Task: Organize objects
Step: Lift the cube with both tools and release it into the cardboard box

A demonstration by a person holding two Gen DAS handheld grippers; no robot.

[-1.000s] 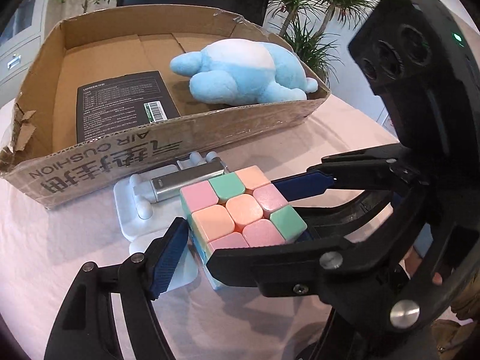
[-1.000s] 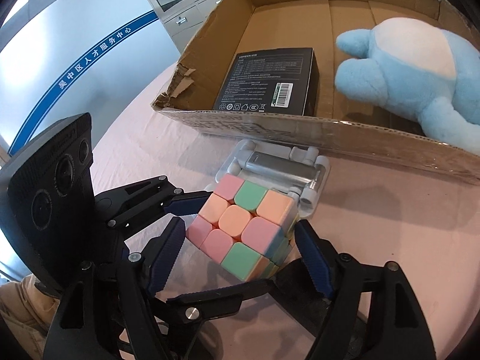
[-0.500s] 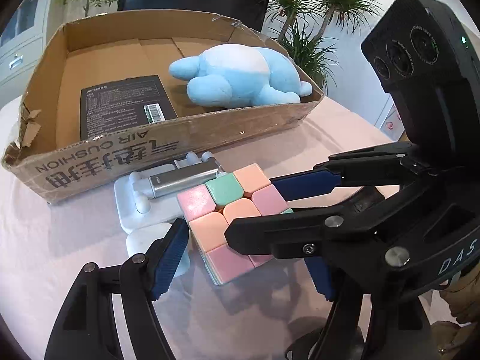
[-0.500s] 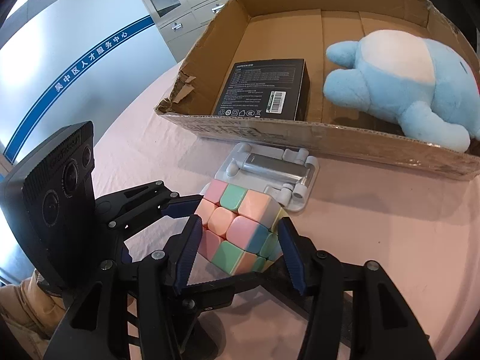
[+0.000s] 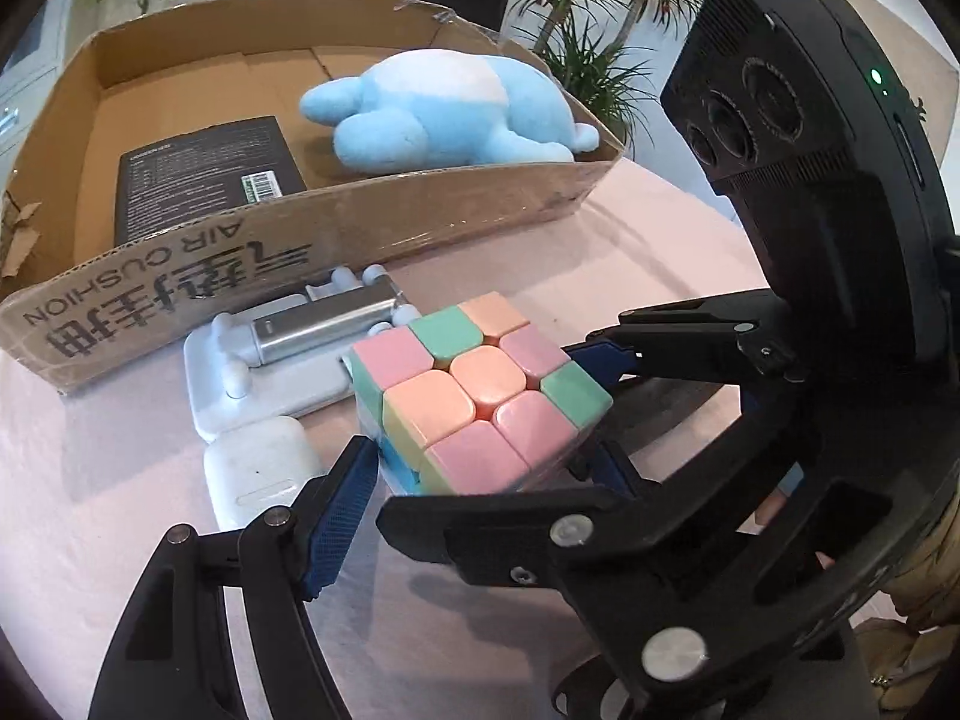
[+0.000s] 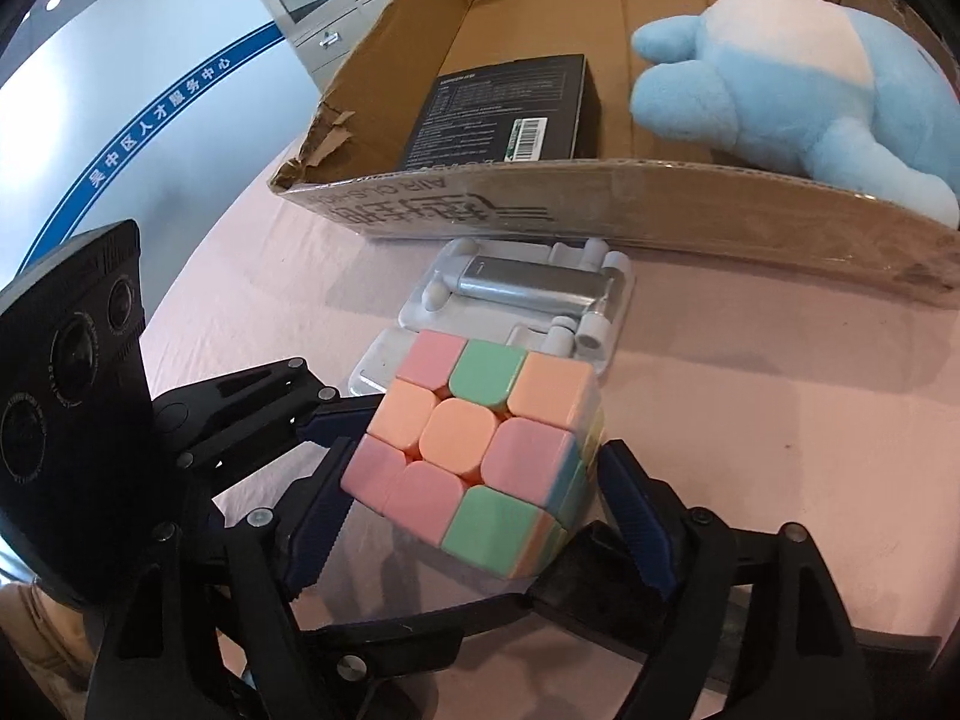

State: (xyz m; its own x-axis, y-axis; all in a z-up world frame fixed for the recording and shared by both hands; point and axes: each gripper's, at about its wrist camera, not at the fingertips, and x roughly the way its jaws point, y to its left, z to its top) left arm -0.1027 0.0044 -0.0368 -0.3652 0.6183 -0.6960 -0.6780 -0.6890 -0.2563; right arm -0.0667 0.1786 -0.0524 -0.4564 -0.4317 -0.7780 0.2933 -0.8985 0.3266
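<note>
The right tool (image 6: 477, 468) was squeezed in close on the pastel plastic puzzle cube (image 6: 480, 456) a moment ago. Now its jaws are opening, and they stand wide on both sides of the cube. The blue pads (image 6: 318, 516) look very near the cube's sides, but I think they are not pressing on it.

The left tool (image 5: 483, 462) has not changed. Its jaws are fairly wide and I think they are holding the cube, with one blue pad (image 5: 342, 498) against the cube's low corner.

So it looks like the right tool is letting go and the left tool has the cube now.

The cube sits right between the fingers of both tools, tilted a bit. Just past the tools lie a small white case (image 5: 258, 468) and a white stand with a silver bar (image 5: 270, 372) on the pink bench (image 5: 630, 228). Farther ahead is the brown cardboard box (image 5: 420, 222), with a blue plush toy (image 5: 444, 114) and a flat black packet (image 5: 198, 174) inside. The cube is not in the box yet.
</note>
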